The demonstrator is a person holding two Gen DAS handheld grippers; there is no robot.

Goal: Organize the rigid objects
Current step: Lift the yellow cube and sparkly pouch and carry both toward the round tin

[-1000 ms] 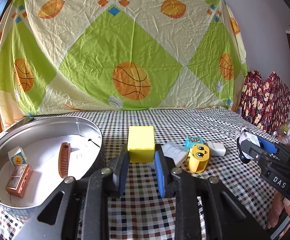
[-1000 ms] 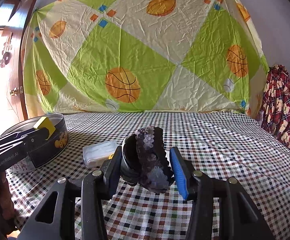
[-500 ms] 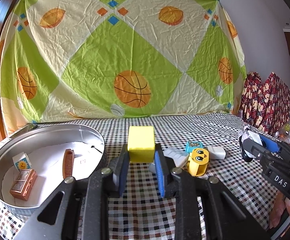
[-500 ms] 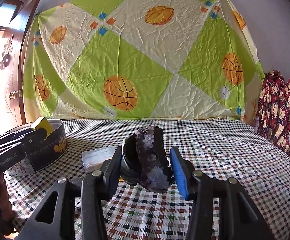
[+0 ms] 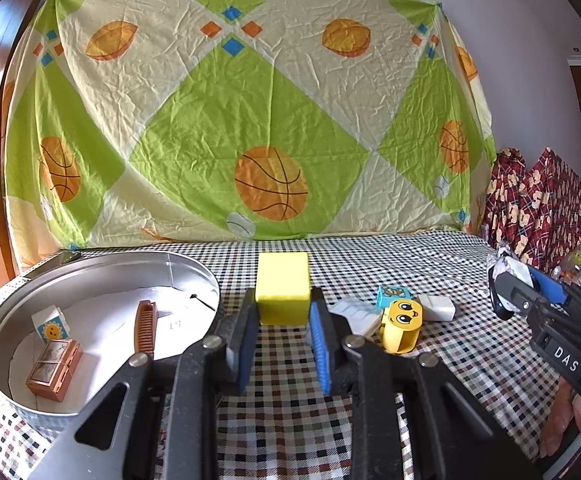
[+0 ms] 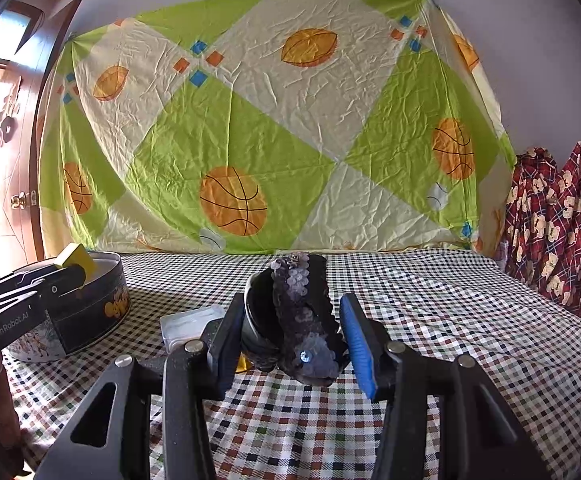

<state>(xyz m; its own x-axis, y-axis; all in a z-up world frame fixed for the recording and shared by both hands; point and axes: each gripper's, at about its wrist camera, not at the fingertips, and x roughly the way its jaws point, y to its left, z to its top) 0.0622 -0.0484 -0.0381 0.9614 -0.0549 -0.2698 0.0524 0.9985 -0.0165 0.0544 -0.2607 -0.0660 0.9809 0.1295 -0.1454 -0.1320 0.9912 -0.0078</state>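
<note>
While the round tin (image 5: 194, 276) sits at the surface's left edge, already holding a comb (image 5: 145, 328), a brown box (image 5: 52, 370) and a sun-print block (image 5: 50, 326), I read it as the collection bin. My left gripper (image 5: 283, 322) has its fingers clenched on the yellow cube (image 5: 283, 288), carried clear of the checked cloth just right of the tin's rim and tipped slightly down. My right gripper (image 6: 292, 336), near level over the middle, has fingers grasping a dark sequinned piece (image 6: 302, 312). Loose toys, a yellow face block (image 5: 400, 326) among them, wait mid-surface.
</note>
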